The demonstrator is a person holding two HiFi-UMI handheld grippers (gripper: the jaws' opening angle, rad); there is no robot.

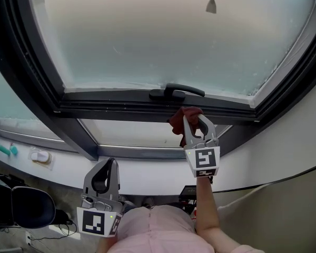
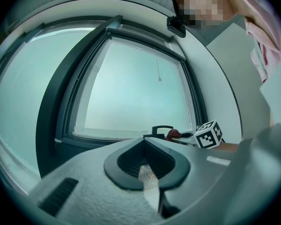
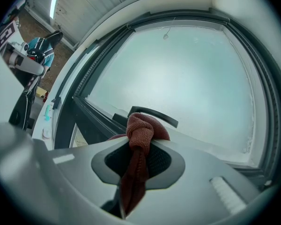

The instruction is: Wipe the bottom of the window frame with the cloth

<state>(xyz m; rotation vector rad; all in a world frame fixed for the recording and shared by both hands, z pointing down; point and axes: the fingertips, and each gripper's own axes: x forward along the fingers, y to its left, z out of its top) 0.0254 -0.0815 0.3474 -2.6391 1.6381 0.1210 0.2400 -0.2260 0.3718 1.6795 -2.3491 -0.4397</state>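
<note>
Dark grey window frame (image 1: 116, 108) spans the view. The right gripper (image 1: 192, 119) clenches a bunched reddish-brown cloth (image 1: 180, 121) at the frame's bottom rail, just below the black handle (image 1: 176, 92). The left gripper (image 1: 108, 168) hangs lower, well apart, jaws together on nothing.

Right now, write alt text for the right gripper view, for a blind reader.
The right gripper is clamped on a reddish-brown cloth, whose bunched end sits close to the black window handle. The dark window frame and frosted glass fill the background.
</note>
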